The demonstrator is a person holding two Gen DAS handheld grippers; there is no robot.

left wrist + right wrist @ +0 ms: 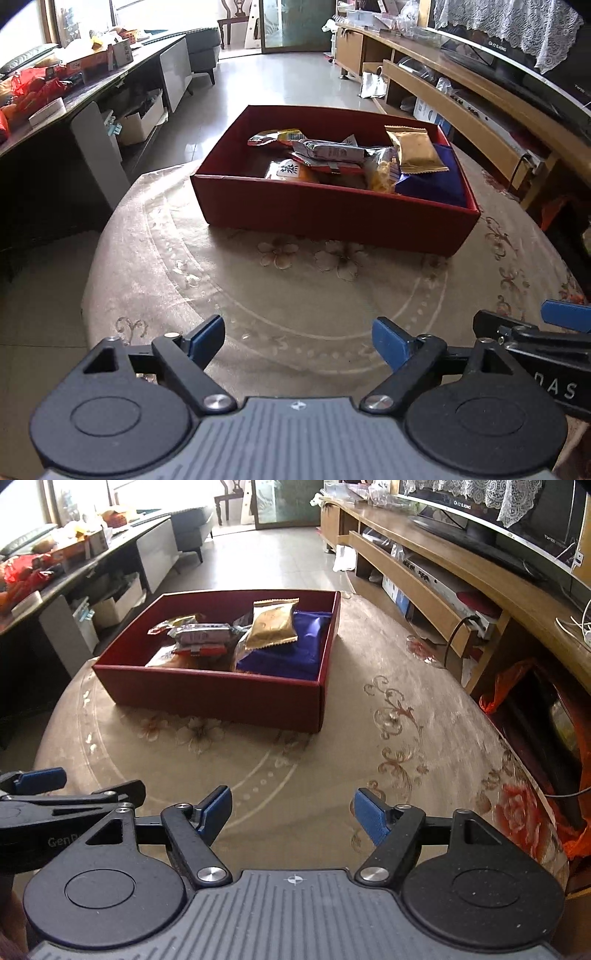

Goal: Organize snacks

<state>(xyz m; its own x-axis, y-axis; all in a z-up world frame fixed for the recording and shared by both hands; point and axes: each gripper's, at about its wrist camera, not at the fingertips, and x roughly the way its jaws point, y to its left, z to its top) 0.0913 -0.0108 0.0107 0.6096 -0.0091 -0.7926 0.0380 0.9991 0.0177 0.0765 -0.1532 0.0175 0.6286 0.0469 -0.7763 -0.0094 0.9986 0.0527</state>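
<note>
Red box (332, 218) mid-table, both grippers apart, empty

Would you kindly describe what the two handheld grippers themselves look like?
The left gripper and right gripper match: black linkage arms with silver pivot screws, blue fingertips, round black discs either side of a ribbed grey body, and white lettering on the side. No cables or sleeves show.

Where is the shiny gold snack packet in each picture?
Left wrist view: the gold packet lies atop the pile, toward the right end of the red box, right of centre.
Right wrist view: the gold packet sits upper middle, leaning over the blue bag.
Shared landmark: the red box.
</note>
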